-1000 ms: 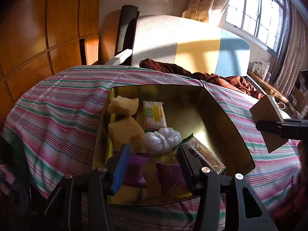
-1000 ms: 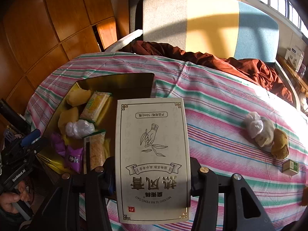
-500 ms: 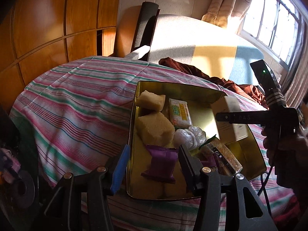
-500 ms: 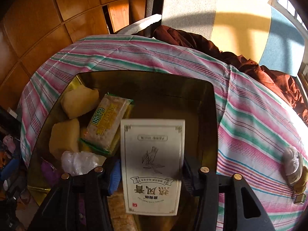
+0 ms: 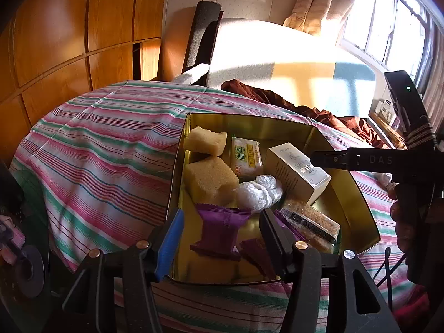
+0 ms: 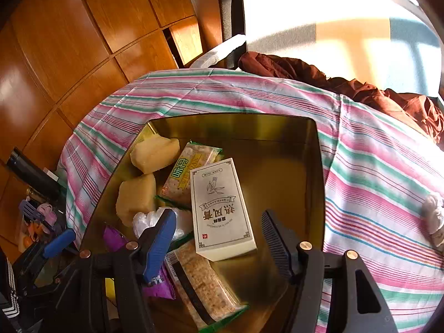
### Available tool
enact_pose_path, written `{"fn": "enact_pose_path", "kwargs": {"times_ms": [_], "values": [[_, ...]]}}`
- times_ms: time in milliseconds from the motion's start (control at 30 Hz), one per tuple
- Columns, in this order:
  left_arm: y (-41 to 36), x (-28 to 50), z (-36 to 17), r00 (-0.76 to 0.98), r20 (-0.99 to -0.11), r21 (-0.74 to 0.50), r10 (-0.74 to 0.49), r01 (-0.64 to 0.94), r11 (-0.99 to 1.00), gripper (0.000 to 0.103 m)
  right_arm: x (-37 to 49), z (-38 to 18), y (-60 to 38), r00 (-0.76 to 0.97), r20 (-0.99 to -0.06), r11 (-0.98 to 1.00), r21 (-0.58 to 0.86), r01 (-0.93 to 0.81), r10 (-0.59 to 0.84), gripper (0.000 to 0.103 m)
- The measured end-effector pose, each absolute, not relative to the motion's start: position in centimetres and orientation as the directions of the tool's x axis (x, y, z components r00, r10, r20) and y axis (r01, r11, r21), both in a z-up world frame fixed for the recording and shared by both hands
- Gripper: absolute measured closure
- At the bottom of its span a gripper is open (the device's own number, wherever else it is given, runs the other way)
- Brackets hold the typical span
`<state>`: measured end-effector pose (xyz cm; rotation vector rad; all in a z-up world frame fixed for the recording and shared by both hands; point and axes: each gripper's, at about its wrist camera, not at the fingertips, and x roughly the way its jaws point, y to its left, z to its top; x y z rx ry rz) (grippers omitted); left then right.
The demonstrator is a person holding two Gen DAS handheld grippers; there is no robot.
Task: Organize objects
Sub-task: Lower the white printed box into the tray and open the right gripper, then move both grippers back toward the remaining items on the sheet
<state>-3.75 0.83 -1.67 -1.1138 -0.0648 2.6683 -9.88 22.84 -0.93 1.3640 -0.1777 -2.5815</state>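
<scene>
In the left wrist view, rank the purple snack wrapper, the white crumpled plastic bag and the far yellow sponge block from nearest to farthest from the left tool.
1. Purple snack wrapper: between the opening fingers of the left tool, untouched.
2. White crumpled plastic bag: just beyond, mid-tin.
3. Far yellow sponge block: by the gold tin's back-left corner.

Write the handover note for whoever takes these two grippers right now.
Right gripper: jaws opening, white box released, lying in the gold tin on the other snacks.
Left gripper: jaws opening, holding nothing, over the purple packet in the tin.
Done: box, sponges, crackers and packets are in the tin.
Left: a white wrapped bundle on the striped cloth.
</scene>
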Motion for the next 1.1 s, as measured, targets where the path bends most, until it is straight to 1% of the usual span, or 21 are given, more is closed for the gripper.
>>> {"fn": "enact_pose_path", "kwargs": {"times_ms": [133,333,533,700,800,933,1100], "values": [[1.5,-3.3,-1.3,-0.682,-0.689,-0.12,0.247,-0.229,-0.966,0.044,-8.0,0.2,23.8,-0.59,-0.786,-0.982,0.144,0.118,-0.186,0.038],[2.9,-2.6,-0.6,-0.687,-0.68,-0.097,0.255,-0.262,-0.96,0.043,-5.5,1.4,26.4,-0.63,-0.765,-0.991,0.1,0.084,-0.13,0.037],[4.7,-1.8,0.5,-0.699,-0.661,-0.062,0.272,-0.31,-0.949,0.04,-3.5,1.9,30.5,-0.651,-0.756,-0.997,0.074,0.014,-0.065,0.03],[6.4,-1.4,1.1,-0.692,-0.658,-0.052,0.299,-0.354,-0.934,0.039,-2.1,1.9,35.8,-0.654,-0.756,-0.992,0.082,-0.097,0.001,0.024],[7.7,-1.2,1.3,-0.681,-0.658,-0.047,0.32,-0.387,-0.921,0.036,-1.1,1.7,39.3,-0.641,-0.766,-0.981,0.075,-0.18,0.058,0.024],[9.6,-0.9,1.4,-0.665,-0.66,-0.043,0.35,-0.432,-0.901,0.036,0.4,1.6,44.4,-0.619,-0.773,-0.955,0.063,-0.291,0.138,0.023],[12.2,-0.4,1.6,-0.637,-0.662,-0.042,0.396,-0.496,-0.868,0.035,2.7,1.5,51.5,-0.569,-0.77,-0.877,0.026,-0.48,0.289,0.023]]}}
